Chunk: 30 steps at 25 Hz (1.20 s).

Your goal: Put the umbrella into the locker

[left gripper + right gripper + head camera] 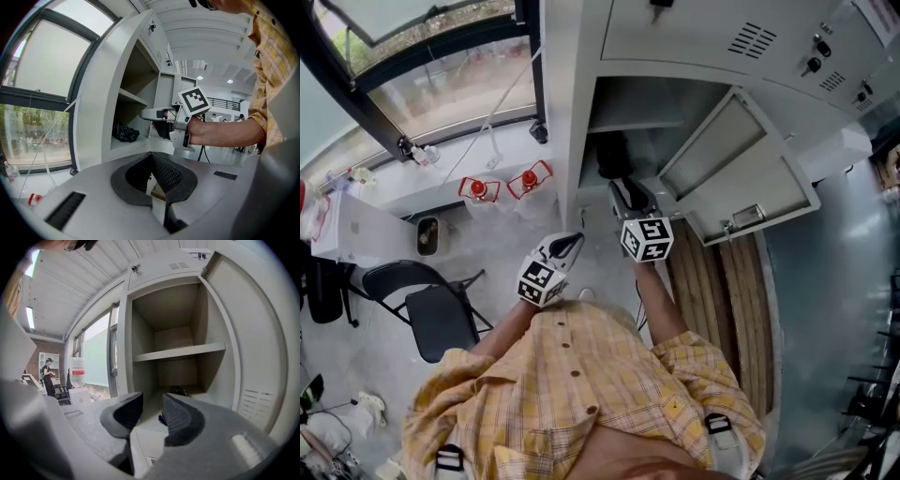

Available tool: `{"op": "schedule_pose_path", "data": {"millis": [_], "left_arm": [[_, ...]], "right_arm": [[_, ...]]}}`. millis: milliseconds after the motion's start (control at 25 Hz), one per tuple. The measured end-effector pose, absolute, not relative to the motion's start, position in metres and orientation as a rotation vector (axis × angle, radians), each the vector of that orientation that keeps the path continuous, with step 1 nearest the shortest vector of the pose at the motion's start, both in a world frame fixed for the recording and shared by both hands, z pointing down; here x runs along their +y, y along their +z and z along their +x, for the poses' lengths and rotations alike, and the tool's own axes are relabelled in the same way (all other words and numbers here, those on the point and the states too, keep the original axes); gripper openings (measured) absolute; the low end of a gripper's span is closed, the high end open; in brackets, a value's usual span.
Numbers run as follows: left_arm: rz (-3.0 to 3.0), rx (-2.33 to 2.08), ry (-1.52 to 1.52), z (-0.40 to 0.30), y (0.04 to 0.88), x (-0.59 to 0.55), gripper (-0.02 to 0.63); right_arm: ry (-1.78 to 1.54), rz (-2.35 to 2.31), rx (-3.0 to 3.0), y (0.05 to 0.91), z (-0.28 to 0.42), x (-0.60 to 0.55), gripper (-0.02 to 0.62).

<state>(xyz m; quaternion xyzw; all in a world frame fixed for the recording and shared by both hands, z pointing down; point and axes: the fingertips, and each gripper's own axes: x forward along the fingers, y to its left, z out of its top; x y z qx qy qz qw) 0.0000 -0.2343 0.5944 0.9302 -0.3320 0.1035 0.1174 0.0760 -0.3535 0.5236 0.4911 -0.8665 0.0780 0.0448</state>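
Grey sheet-metal locker [572,112] in the head view, door swung wide: looks about done, soft black umbrella [614,155] bunched on its lower shelf, straight ahead of right gripper [628,195]. Left gripper view: shows left gripper [151,155] pinched together, empty. Right gripper view: ribbed pads [180,416] slightly apart, nothing between.

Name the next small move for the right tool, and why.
Probably swing the right tool to the open locker door and start pushing it shut. The black umbrella already lies inside, and the tool's jaws stand apart with nothing between them.
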Motion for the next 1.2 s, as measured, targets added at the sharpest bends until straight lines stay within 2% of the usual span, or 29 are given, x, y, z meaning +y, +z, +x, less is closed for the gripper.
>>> {"op": "schedule_pose_path", "data": {"millis": [80, 200, 400, 1200], "left_arm": [[2.722, -0.977, 0.294, 0.000, 0.593, -0.234, 0.003], [2.715, -0.961, 0.295, 0.001, 0.598, -0.230, 0.003], [2.714, -0.978, 0.296, 0.001, 0.594, -0.231, 0.003], [2.701, -0.998, 0.298, -0.006, 0.596, -0.225, 0.003]], "right_arm": [[0.264, 1.498, -2.652, 0.527, 0.074, -0.347, 0.118], [0.301, 1.511, -2.652, 0.530, 0.072, -0.336, 0.040], [0.321, 1.510, -2.641, 0.539, 0.067, -0.321, -0.002], [0.351, 1.418, -2.646, 0.563, 0.050, -0.282, -0.003]]}}
